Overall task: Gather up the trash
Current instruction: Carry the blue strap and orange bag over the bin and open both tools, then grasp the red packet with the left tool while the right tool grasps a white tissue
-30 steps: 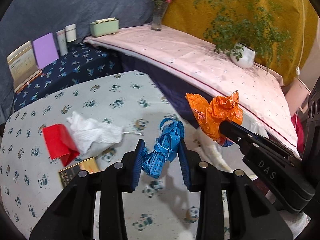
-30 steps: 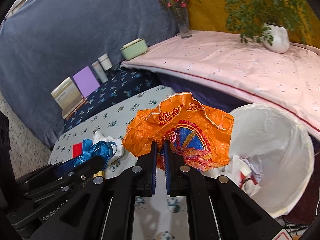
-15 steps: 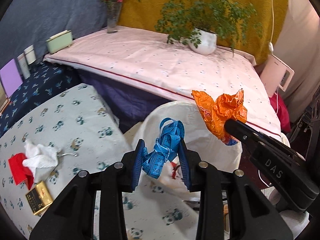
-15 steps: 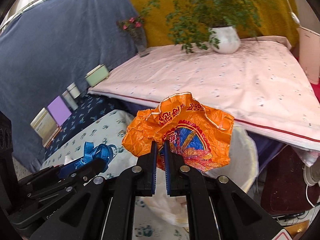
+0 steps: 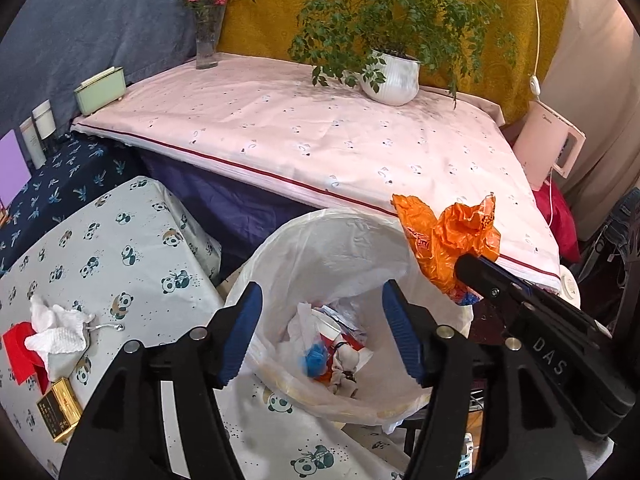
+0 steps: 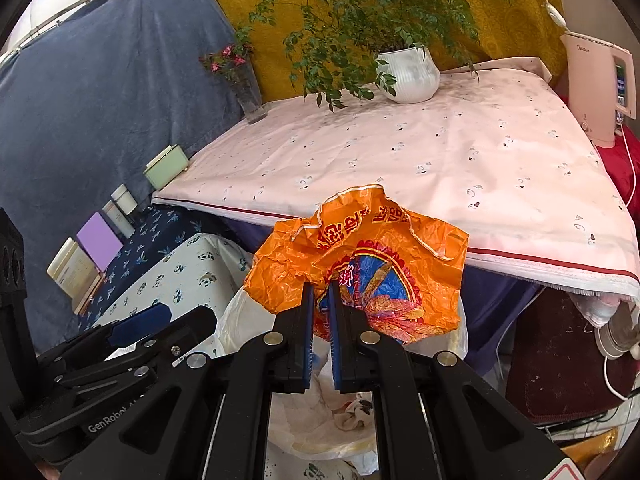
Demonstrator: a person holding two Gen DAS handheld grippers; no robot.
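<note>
My left gripper [image 5: 322, 334] hangs over the white-lined trash bin [image 5: 332, 240], its jaws opening with nothing between them. The crumpled blue tape [image 5: 316, 356] lies among the trash at the bottom of the bin. My right gripper [image 6: 320, 296] is shut on a crumpled orange wrapper [image 6: 372, 256] and holds it above the bin's right rim. In the left wrist view the orange wrapper [image 5: 448, 240] sticks up from the right gripper [image 5: 464, 266]. The left gripper [image 6: 176, 316] shows at the lower left of the right wrist view, beside the bin liner [image 6: 236, 316].
On the panda-print table [image 5: 120, 248] to the left lie a white tissue [image 5: 56, 328], a red paper [image 5: 18, 350] and a gold box [image 5: 60, 408]. Behind the bin a pink-clothed table [image 5: 320, 140] carries a potted plant [image 5: 394, 80], a vase [image 5: 207, 44] and a green box [image 5: 100, 90].
The left jaws have spread and the blue tape has dropped from them into the bin. Both grippers have swung from the panda table to over the bin. The right grip is unchanged.
</note>
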